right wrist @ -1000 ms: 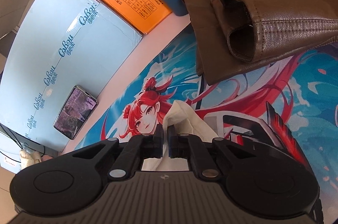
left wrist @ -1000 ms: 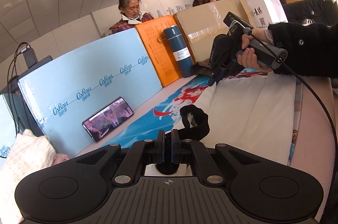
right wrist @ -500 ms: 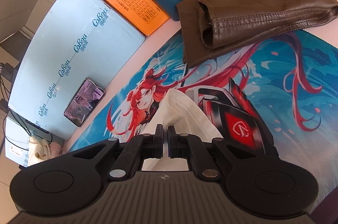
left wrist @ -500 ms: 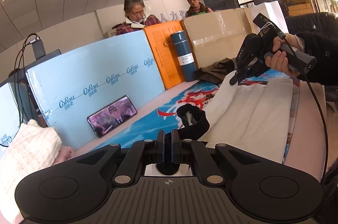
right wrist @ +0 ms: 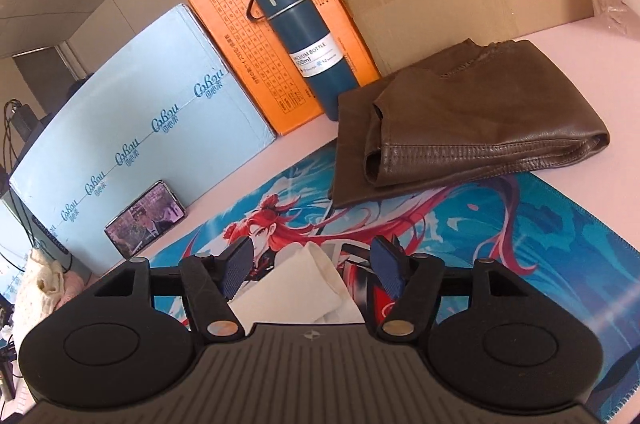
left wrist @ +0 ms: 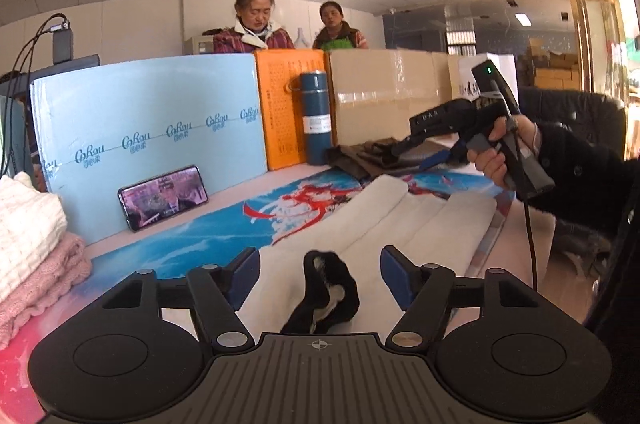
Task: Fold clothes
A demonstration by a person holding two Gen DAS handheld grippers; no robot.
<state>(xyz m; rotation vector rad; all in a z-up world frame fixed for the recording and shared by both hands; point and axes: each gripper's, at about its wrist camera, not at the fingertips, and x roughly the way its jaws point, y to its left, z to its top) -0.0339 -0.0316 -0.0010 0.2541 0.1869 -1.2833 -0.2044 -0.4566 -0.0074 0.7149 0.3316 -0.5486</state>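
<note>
A cream-white garment lies folded lengthwise on the printed blue mat. Its black cuff lies loose between the fingers of my left gripper, whose jaws are opening; the blue pads do not touch it. In the right wrist view the garment's far corner lies between the fingers of my right gripper, jaws also opening, pads clear of the cloth. A hand in a black sleeve holds the right gripper above the garment's far end.
A folded brown leather garment lies at the mat's far end by a blue vacuum bottle. Orange, light blue and cardboard boxes wall the back, with a phone leaning there. Knitwear is stacked at left. Two people stand behind.
Both grippers were shut on the garment, the left on the black cuff and the right on the white corner; both have opened and let go. The garment has dropped flat onto the mat.
</note>
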